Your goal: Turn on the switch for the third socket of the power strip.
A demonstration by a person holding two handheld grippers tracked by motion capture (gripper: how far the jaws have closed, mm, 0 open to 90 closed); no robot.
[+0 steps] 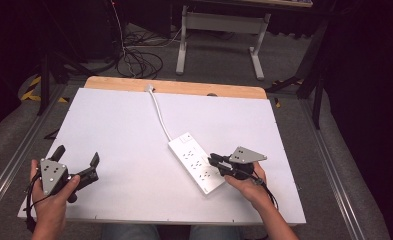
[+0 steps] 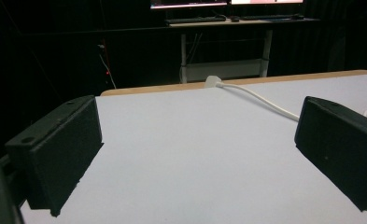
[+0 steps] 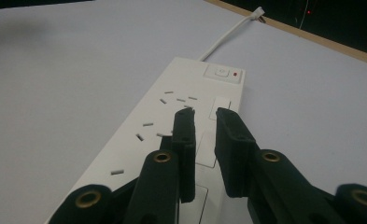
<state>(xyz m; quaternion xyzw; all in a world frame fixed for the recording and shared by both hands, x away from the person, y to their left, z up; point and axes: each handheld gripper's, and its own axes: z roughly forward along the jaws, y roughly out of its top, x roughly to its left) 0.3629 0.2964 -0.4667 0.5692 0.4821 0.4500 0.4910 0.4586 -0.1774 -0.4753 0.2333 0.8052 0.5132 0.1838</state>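
Note:
A white power strip [image 1: 196, 162] lies slantwise on the white table [image 1: 109, 125], right of the middle. Its white cable [image 1: 159, 115] runs to the far edge. My right gripper [image 1: 211, 160] hovers over the strip's right side, fingertips pointing left. In the right gripper view the gripper [image 3: 203, 112] has its jaws a narrow gap apart with nothing between them, above the strip [image 3: 172, 116] near its switch [image 3: 223, 73]. My left gripper [image 1: 77, 155] rests at the near left corner, jaws wide open. Bare table lies between the jaws of that gripper [image 2: 197, 116].
A wooden strip [image 1: 174, 87] borders the table's far edge, where the cable's plug end [image 2: 212, 81] lies. Beyond it stand a desk frame [image 1: 219, 30] and loose cables [image 1: 139, 60] on the floor. Metal rails [image 1: 14, 160] flank the table.

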